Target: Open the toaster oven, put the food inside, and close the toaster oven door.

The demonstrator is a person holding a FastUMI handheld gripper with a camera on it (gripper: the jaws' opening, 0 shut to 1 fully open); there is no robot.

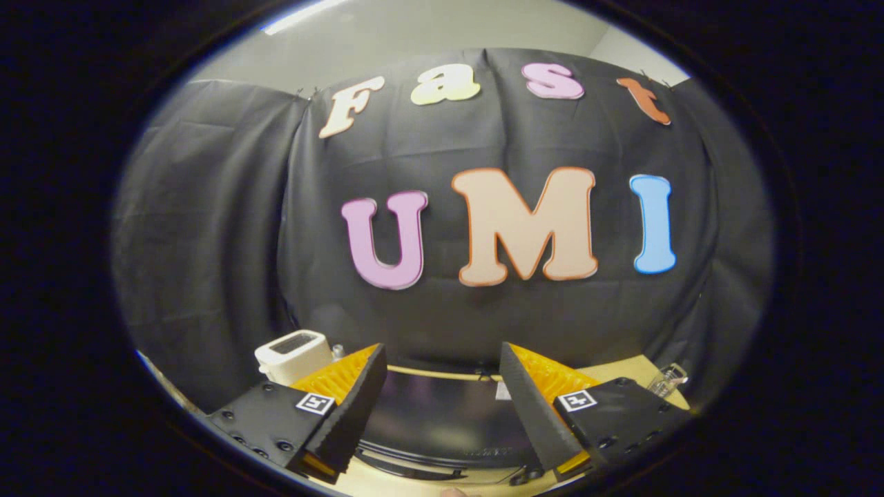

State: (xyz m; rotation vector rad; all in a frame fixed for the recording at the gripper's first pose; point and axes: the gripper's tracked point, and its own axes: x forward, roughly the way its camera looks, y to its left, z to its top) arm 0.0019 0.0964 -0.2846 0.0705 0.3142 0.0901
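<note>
Backdrop: black cloth booth wall [428, 138] hangs behind a pale wooden tabletop [621, 373].
Gripper [442, 373]: its two fingers stand wide apart, pressing on nothing.
Toaster oven: a dark glossy curved surface [442, 421] lies between and just under the fingers, at 6 o'clock; I cannot tell if this is the oven or its door.
White boxy slotted toaster [295, 353]: at 10 o'clock from the fingertips, just behind one finger.
Clear glass item [668, 378]: at 3 o'clock, on the tabletop.
Food: cannot tell.

Tabletop [625, 373] w/ toaster [293, 353], glass [668, 378]
</note>
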